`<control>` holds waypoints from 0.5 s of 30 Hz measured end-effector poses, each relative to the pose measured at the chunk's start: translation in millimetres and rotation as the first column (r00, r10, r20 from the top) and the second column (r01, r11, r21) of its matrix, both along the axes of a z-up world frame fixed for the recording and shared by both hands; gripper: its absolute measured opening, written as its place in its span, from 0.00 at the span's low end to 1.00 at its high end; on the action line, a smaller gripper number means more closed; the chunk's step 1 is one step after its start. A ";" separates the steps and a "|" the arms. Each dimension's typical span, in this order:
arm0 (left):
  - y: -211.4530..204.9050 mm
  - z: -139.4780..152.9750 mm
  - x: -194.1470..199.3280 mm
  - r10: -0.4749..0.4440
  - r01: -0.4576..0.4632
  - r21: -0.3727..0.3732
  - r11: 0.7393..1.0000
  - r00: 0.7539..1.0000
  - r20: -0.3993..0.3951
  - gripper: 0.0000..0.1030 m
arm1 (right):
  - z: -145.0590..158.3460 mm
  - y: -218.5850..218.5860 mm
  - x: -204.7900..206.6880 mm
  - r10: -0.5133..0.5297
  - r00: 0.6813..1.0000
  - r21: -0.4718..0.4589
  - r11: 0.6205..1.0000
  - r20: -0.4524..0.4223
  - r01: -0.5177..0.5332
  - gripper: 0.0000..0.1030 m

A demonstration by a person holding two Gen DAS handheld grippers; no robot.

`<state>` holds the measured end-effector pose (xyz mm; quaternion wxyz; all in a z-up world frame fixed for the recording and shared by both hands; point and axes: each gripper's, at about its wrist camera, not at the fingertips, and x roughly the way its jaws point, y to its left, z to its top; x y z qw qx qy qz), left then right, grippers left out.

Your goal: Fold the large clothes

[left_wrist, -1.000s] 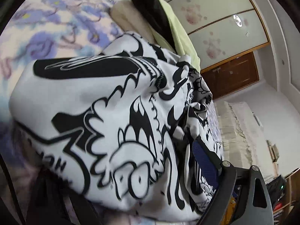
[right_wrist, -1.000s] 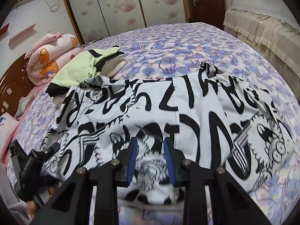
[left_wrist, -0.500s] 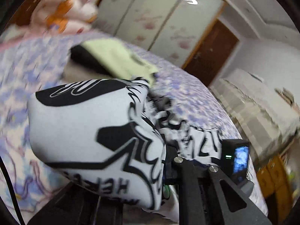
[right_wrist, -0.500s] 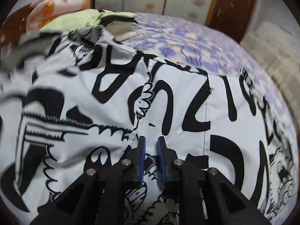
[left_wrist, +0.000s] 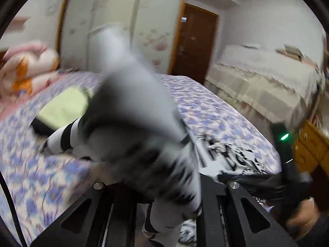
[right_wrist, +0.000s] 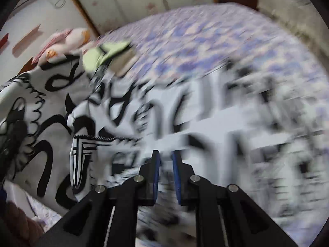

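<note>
Now, garment: white shirt with black print (right_wrist: 127,123), spread over the bed and blurred; one bunched part (left_wrist: 139,135) rises in front of the left wrist camera
Left gripper (left_wrist: 164,193): fingers hidden by the bunched cloth, which hangs between the two black arms; pinching cannot be confirmed
Right gripper (right_wrist: 165,173): blue pads (right_wrist: 156,170) a narrow gap apart, low over the shirt; whether cloth sits between them cannot be told through the blur
Bed (left_wrist: 216,113): purple flowered sheet, under the shirt
Green cloth (right_wrist: 107,51): at 11 o'clock from the right gripper, touching the shirt's far edge
Pink bedding (left_wrist: 26,68): at 10 o'clock in the left view
Door (left_wrist: 195,47): brown, at 12 o'clock behind the bed
</note>
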<state>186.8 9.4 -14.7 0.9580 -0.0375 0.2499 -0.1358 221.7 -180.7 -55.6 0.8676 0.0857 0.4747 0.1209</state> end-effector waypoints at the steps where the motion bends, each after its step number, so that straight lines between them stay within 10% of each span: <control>1: -22.1 4.9 -0.3 -0.032 0.031 0.027 0.999 0.999 0.016 0.11 | 9.3 -19.8 -4.7 -0.031 0.999 -0.004 1.000 0.017 0.031 0.14; 5: -119.5 -3.8 -0.6 -0.200 0.193 0.166 0.967 0.979 0.028 0.12 | 37.7 -118.2 -33.5 -0.203 0.975 -0.025 0.978 0.084 0.206 0.14; 11: -246.8 -116.3 -4.1 -0.375 0.462 0.394 0.795 0.883 -0.281 0.15 | 3.3 -207.8 -60.0 -0.370 0.929 -0.048 0.928 -0.020 0.369 0.14; 15: -250.8 -125.8 -21.7 -0.369 0.429 0.479 0.766 0.903 -0.219 0.22 | -22.0 -225.4 -66.3 -0.384 0.919 -0.016 0.923 -0.091 0.384 0.14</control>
